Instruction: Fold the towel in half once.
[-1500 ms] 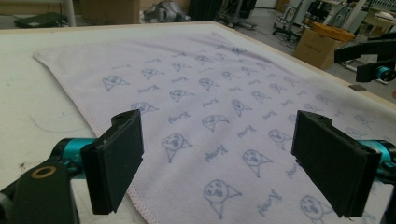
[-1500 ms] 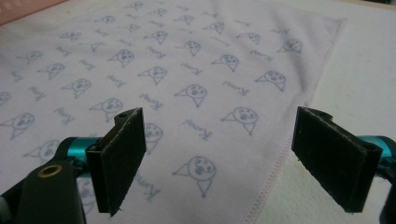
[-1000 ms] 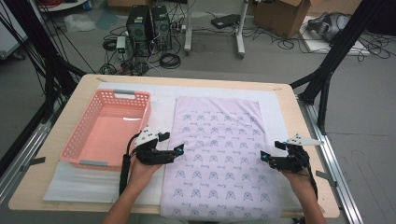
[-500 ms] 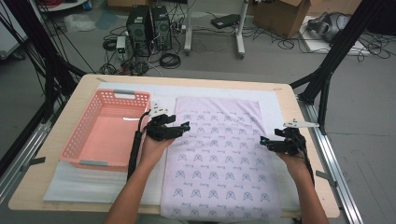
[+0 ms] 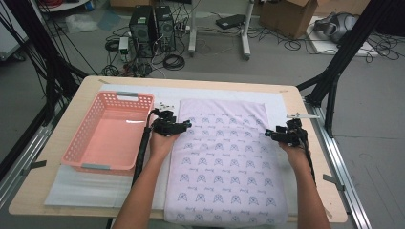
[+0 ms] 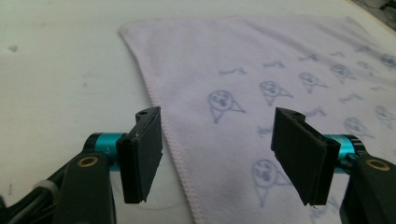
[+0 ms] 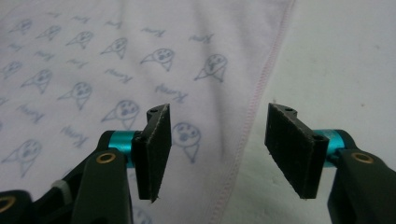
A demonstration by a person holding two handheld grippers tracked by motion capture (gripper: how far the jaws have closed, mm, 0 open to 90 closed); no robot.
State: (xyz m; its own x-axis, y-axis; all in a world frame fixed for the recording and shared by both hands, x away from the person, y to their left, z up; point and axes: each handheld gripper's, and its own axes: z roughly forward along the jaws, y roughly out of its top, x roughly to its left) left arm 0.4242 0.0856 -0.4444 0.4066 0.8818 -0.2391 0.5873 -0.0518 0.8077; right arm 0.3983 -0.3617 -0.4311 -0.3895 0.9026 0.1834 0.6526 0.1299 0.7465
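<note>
A flat, soft pale-lilac rectangular cloth [image 5: 224,162] printed with small grey faces has a stitched hem along each side. The left gripper [image 6: 217,156] straddles its left hem, the right gripper [image 7: 217,151] its right hem; both sets of jaws have just been closing, yet gape apart, gripping nothing.
</note>
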